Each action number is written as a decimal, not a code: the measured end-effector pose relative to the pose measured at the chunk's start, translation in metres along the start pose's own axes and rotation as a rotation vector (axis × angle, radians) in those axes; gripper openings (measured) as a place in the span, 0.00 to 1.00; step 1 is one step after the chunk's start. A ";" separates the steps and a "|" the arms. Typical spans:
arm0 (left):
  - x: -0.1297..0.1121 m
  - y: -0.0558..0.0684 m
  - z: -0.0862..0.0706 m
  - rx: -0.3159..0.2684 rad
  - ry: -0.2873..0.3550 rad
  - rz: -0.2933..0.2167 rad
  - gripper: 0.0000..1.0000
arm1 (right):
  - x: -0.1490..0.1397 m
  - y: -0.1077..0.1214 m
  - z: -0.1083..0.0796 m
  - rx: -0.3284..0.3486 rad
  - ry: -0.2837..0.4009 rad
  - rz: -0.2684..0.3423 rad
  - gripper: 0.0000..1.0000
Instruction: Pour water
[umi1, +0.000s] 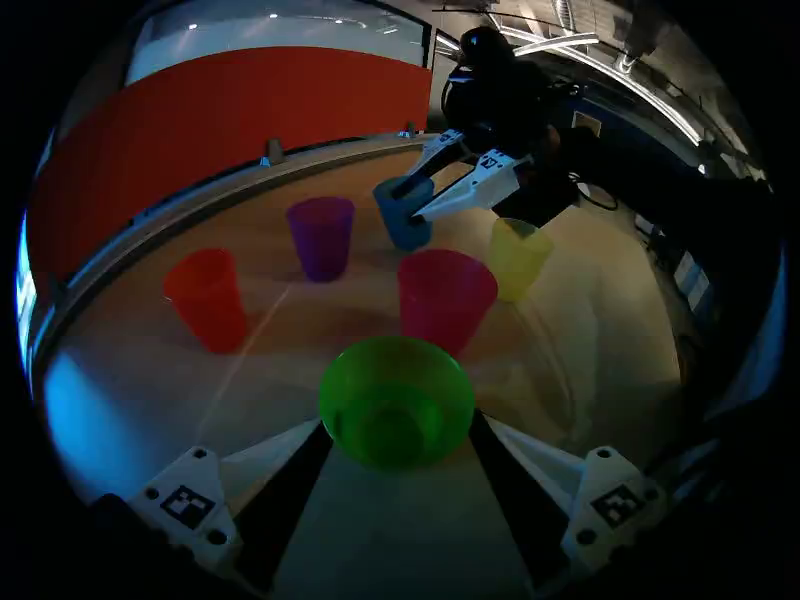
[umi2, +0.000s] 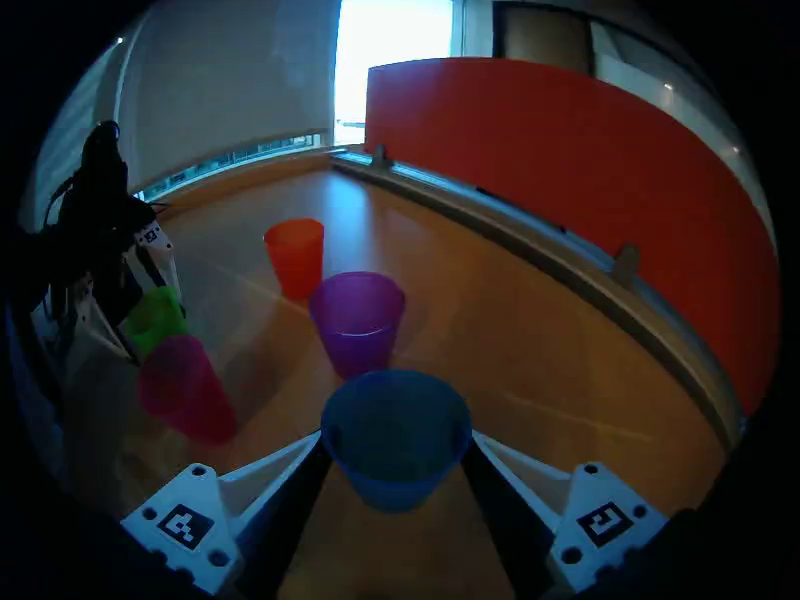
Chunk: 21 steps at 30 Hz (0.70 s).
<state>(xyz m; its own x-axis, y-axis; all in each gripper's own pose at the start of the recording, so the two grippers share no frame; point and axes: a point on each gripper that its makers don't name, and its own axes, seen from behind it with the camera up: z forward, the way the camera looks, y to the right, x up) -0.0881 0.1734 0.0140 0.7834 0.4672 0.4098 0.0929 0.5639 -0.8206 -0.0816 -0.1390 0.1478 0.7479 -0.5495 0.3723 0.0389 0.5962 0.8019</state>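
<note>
While left gripper (umi1: 397, 428) pinches green cup (umi1: 396, 395) and right gripper (umi2: 397, 445) pinches blue cup (umi2: 396, 435), both seemingly upright over the desk (umi1: 600, 330), the pour seems pending: next, tip one above another.

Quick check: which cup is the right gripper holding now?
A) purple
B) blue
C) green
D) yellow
B: the blue cup sits pinched between the right gripper's fingers. The left gripper holds the green cup, and the purple cup and yellow cup stand free on the table.
</note>
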 end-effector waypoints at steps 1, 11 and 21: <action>0.000 0.000 0.000 0.000 0.000 -0.002 0.98 | -0.001 0.000 0.001 0.001 -0.001 0.002 0.90; -0.001 0.003 -0.002 -0.008 0.000 -0.008 0.99 | -0.010 0.000 0.001 0.005 0.001 0.023 0.90; -0.005 0.003 0.002 -0.006 -0.014 -0.006 1.00 | -0.019 0.001 -0.002 0.002 -0.010 0.036 0.91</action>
<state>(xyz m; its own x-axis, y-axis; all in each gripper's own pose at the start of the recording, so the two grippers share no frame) -0.0926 0.1746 0.0102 0.7742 0.4732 0.4204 0.1014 0.5629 -0.8203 -0.0943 -0.1265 0.1401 0.7423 -0.5336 0.4054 0.0110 0.6146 0.7888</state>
